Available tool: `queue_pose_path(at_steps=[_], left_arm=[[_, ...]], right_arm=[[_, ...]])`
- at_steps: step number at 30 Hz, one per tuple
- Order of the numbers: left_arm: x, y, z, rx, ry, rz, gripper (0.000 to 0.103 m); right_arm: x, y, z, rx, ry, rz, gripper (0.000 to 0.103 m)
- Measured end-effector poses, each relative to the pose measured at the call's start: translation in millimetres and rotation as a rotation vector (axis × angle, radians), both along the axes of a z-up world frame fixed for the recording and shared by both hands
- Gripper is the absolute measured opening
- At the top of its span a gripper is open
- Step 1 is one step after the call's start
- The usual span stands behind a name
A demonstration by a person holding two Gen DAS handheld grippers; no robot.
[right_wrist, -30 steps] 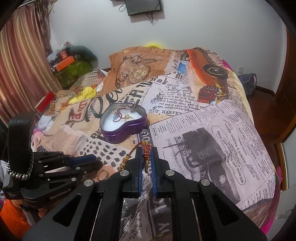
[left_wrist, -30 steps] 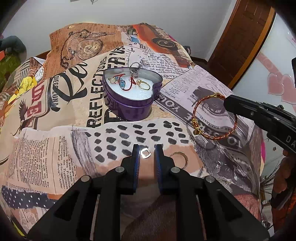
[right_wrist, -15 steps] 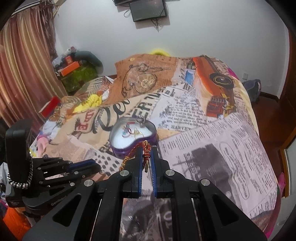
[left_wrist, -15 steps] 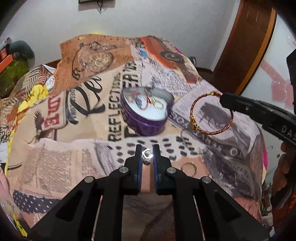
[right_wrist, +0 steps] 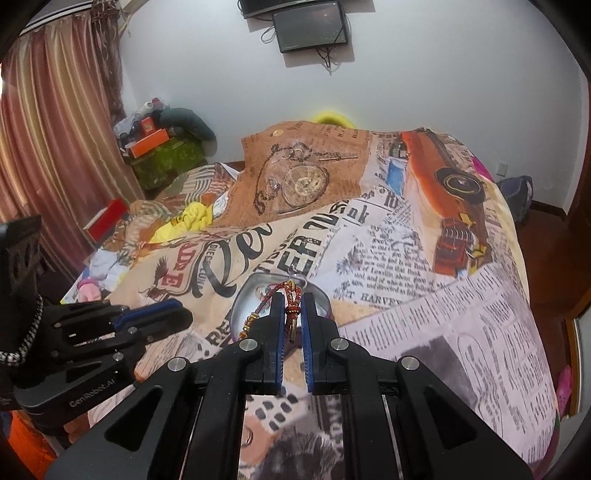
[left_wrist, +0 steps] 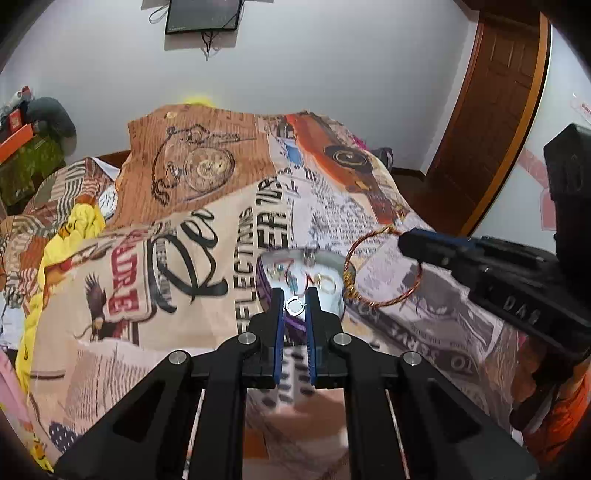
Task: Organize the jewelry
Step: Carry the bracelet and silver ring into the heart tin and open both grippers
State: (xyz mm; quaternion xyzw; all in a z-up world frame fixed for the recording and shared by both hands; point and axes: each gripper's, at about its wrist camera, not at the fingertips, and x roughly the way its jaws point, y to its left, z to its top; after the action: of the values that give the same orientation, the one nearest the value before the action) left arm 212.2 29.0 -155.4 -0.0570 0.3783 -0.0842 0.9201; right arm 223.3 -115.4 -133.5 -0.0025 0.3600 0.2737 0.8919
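Observation:
A purple heart-shaped tin (left_wrist: 334,266) with a white lining sits on the patterned bedspread and holds several rings and charms. My left gripper (left_wrist: 294,305) is shut on a small silver ring (left_wrist: 295,305) and holds it in the air just in front of the tin. My right gripper (right_wrist: 293,314) is shut on a red-and-gold bangle (right_wrist: 271,301) over the tin (right_wrist: 246,295). In the left wrist view the bangle (left_wrist: 382,271) hangs from the right gripper's tip (left_wrist: 406,242) beside the tin's right edge.
A gold ring (right_wrist: 248,435) lies on the bedspread (left_wrist: 207,236) close to me. A yellow cloth (left_wrist: 74,229) lies at the left. A wooden door (left_wrist: 491,110) stands at the right, a wall screen (right_wrist: 312,26) behind the bed, curtains (right_wrist: 55,122) at the left.
My left gripper shut on the silver ring, lifted it off the bedspread and carried it toward the tin. My right gripper brought the bangle over the tin.

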Motion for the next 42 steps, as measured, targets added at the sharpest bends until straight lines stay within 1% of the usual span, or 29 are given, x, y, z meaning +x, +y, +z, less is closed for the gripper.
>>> queue_pose_path(at_steps=[4,8,11,17,21,27,31,37,42], left_arm=[[14,2,2,0.002,-0.015,0.001,0.009],[28,3,-2,0.003,-0.009,0.001,0.009],[38,4,-9,0.003,0.005,-0.001,0.009],[56,1,-31,-0.002,0.064,-0.022,0.009],[58,-5,-40,-0.003,0.085,-0.042,0.009],[60,-8,-43,0.002,0.099,-0.053,0.009],[61,-8,-45,0.001,0.116,-0.051,0.009],[59,-10,-45,-0.002,0.125,-0.064,0.009],[57,-9,-42,-0.006,0.130,-0.058,0.009]], right_arm=[[10,7,-4,-0.005,0.008,0.015,0.007],[20,14,-12,-0.013,0.024,0.035,0.008],[29,19,-18,-0.021,0.042,0.055,0.007],[41,27,-35,-0.062,0.083,0.103,0.008],[43,29,-41,-0.084,0.094,0.118,0.008],[47,30,-48,-0.094,0.134,0.146,0.008],[47,31,-49,-0.099,0.136,0.154,0.008],[46,32,-50,-0.106,0.155,0.172,0.008],[47,27,-50,-0.101,0.172,0.159,0.010]])
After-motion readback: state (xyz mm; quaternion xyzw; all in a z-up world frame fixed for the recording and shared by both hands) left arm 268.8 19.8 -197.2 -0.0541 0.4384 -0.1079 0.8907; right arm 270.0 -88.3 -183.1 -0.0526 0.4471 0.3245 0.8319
